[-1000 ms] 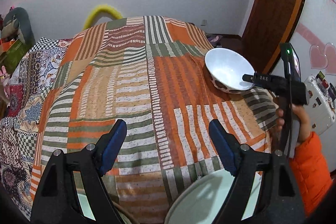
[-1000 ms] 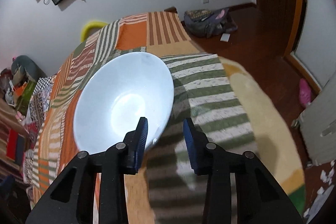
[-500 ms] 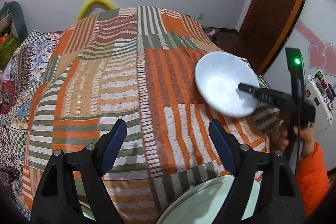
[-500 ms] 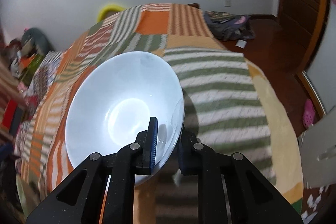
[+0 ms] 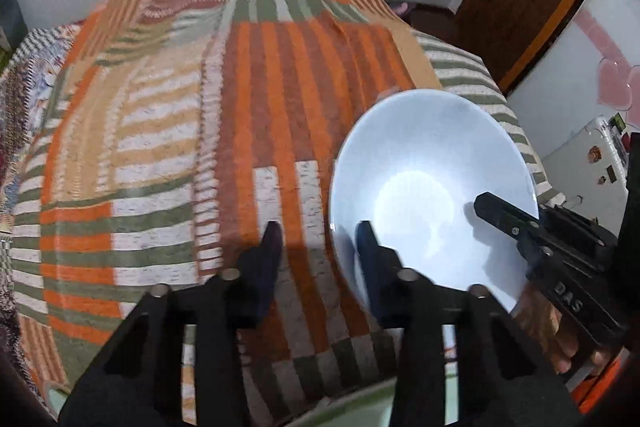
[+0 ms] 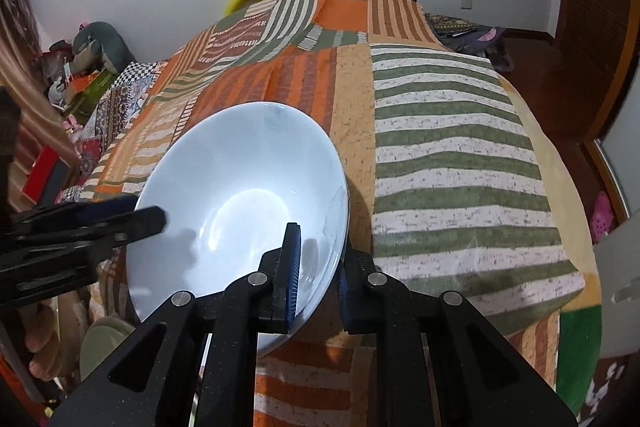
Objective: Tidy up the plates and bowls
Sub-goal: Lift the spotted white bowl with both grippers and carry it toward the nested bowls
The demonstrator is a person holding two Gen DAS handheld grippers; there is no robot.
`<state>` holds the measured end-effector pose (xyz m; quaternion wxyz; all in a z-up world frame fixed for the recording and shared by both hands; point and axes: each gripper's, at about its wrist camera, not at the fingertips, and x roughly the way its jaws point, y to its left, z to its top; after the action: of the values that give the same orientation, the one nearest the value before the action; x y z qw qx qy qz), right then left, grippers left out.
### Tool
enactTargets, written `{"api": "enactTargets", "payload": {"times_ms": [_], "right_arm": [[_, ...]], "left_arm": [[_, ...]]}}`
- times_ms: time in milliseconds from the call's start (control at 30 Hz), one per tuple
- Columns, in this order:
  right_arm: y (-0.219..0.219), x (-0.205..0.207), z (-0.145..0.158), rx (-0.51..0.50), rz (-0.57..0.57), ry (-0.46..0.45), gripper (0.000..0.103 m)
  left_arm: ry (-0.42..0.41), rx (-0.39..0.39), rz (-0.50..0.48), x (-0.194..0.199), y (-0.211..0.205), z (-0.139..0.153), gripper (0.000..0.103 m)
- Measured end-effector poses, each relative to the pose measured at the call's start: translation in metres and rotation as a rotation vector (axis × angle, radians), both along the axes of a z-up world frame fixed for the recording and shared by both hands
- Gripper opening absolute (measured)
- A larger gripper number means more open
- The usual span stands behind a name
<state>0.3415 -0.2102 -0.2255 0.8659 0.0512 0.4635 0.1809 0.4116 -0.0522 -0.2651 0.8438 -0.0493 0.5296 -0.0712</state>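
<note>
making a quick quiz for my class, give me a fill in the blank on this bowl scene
1. The right tongs grip the ____ of the white bowl.
2. The bowl is held over a ____ bedspread.
3. The left tongs are closing astride the bowl's ____ side, seen from the right wrist.
4. The bowl holds ____ inside.

Missing words: rim; striped; left; nothing

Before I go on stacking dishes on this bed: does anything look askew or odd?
Yes: the white bowl hangs tilted above the striped blanket, pinched by its rim in the right gripper. The left gripper is closing across the opposite rim. Nothing looks spilled or broken.
</note>
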Motion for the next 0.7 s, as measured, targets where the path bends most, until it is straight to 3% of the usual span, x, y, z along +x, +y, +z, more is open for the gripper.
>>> {"api": "enactTargets", "payload": {"times_ms": [133, 367, 700], "right_arm": [[0.003, 0.002, 0.0, 0.011, -0.013, 0.006, 0.015], [0.005, -0.004, 0.009, 0.021, -0.027, 0.014, 0.014], [0.015, -0.034, 0.047, 0.052, -0.009, -0.056, 0.014]], "left_arm": [[0.024, -0.051, -0.023, 0.005, -0.003, -0.004, 0.011], [0.037, -0.072, -0.022, -0.005, 0.001, 0.001, 0.011], [-0.076, -0.054, -0.041, -0.058, 0.013, 0.049, 0.011]]}}
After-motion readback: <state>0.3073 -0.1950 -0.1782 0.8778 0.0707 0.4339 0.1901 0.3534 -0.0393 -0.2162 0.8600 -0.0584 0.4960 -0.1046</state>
